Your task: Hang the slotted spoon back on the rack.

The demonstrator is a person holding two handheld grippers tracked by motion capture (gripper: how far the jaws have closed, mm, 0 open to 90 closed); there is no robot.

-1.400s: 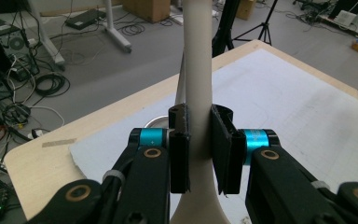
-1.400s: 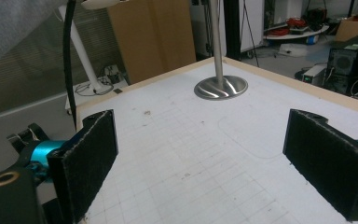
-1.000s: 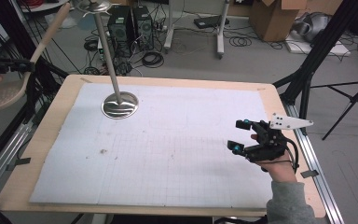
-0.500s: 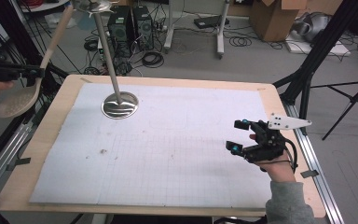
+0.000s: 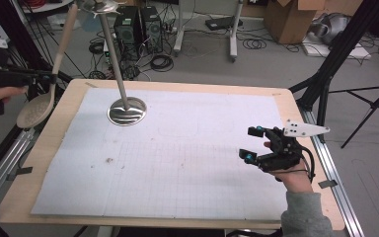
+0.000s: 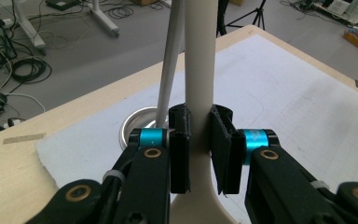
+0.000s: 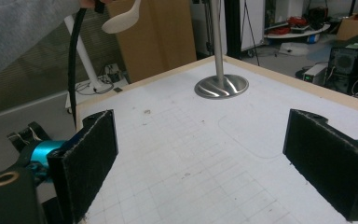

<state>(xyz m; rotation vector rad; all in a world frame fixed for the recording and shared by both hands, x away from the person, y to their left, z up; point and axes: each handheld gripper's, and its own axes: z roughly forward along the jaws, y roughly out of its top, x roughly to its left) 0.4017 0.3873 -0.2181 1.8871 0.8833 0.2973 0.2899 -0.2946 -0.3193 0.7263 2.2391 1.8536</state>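
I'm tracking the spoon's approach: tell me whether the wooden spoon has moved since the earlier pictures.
Yes. In the high view the wooden spoon, clamped in the left gripper, has shifted rightward toward the table's left edge and the metal stand's base.

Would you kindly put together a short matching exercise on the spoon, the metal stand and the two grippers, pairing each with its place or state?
Things:
1. wooden spoon
2. metal stand
3. right gripper
4. left gripper

Places or states:
A. jaws wide apart, nothing between them, over the right side of the white mat
B. round base resting on the mat's far left part
C. clamped by its handle, bowl hanging past the table's left edge
D. jaws shut on a pale handle

Pairs: 1-C, 2-B, 3-A, 4-D
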